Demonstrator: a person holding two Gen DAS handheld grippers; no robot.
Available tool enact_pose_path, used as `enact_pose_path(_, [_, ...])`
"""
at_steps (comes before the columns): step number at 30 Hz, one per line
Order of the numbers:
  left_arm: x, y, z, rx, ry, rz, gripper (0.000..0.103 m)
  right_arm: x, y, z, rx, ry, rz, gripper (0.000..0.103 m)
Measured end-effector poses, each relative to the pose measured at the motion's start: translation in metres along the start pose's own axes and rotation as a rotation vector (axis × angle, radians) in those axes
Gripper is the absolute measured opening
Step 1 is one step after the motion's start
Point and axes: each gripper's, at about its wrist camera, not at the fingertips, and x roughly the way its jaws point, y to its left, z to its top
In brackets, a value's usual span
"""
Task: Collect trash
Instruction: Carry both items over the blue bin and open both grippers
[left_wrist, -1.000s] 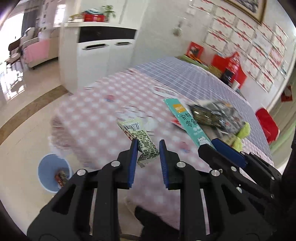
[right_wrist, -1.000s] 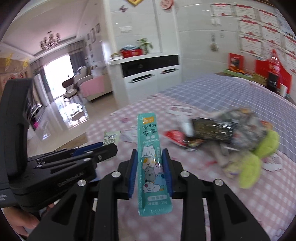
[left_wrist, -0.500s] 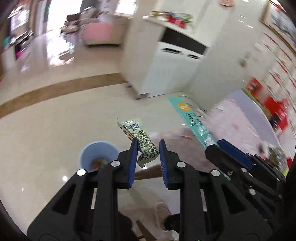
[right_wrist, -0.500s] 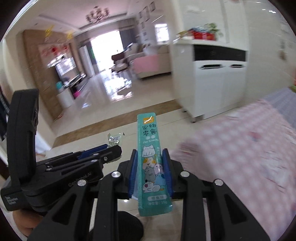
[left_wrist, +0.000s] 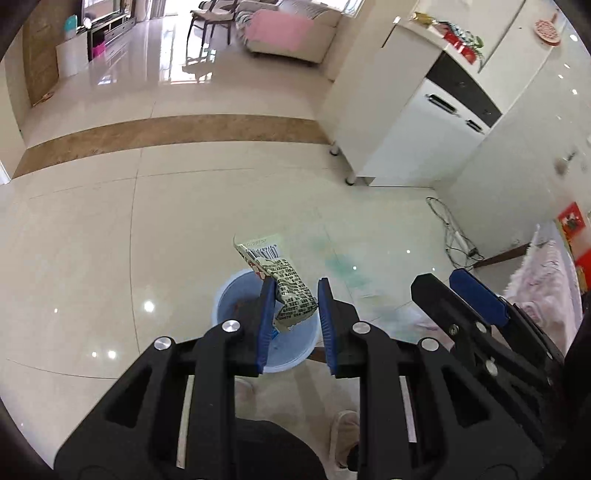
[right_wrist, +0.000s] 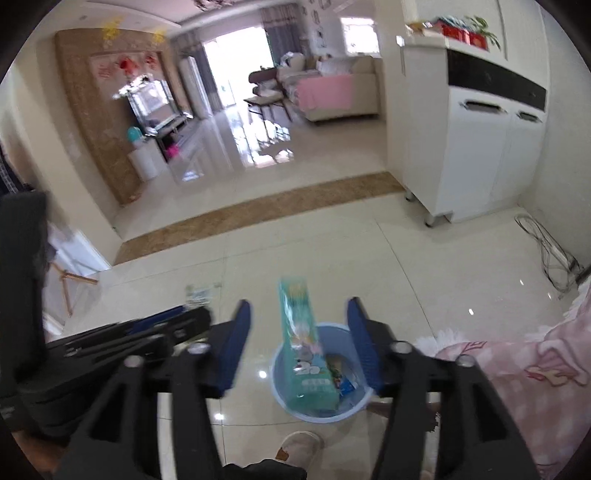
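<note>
While our right gripper (right_wrist: 297, 341) is opening and the teal sachet (right_wrist: 303, 343) hangs loose between its jaws above the blue bin (right_wrist: 319, 408), we keep our left gripper (left_wrist: 293, 317) narrowly clamped on the crumpled wrapper (left_wrist: 284, 286) until centred over the bin.

Both grippers swing from table to bin

Views that faced the littered table a second ago now look down on the blue bin (right_wrist: 320, 404). The right gripper (right_wrist: 298, 343) is opening, its pads clear of the teal sachet (right_wrist: 303, 347), formerly clamped, now blurred between them over the bin.
</note>
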Motion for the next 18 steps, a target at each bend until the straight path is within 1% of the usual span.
enact_pose_path(2, [0.007,0.001,0.001,0.004,0.013,0.0,0.023,0.007,-0.004,0.002,0.019,0.005,0.008,0.06])
enact_pose_path(3, [0.01,0.002,0.003,0.006,0.015,0.0,0.023,0.009,-0.006,0.002,0.024,0.009,-0.006,0.063])
enact_pose_path(6, [0.016,0.0,0.002,0.016,0.025,0.001,0.023,0.011,-0.011,0.002,0.041,0.013,-0.033,0.068])
enact_pose_path(9, [0.019,-0.008,0.002,0.034,0.031,0.005,0.023,0.007,-0.012,-0.001,0.04,-0.002,-0.074,0.072])
enact_pose_path(12, [0.021,-0.011,0.003,0.046,0.032,0.002,0.024,0.003,-0.018,0.001,0.031,-0.022,-0.106,0.076])
enact_pose_path(14, [0.022,-0.015,0.004,0.056,0.034,-0.003,0.024,-0.004,-0.018,0.0,0.024,-0.043,-0.127,0.076])
enact_pose_path(17, [0.02,-0.02,0.006,0.078,0.028,-0.005,0.024,-0.015,-0.016,-0.002,0.019,-0.089,-0.158,0.076])
enact_pose_path(18, [0.018,-0.023,0.006,0.088,0.023,-0.004,0.024,-0.021,-0.018,-0.001,0.025,-0.116,-0.16,0.077])
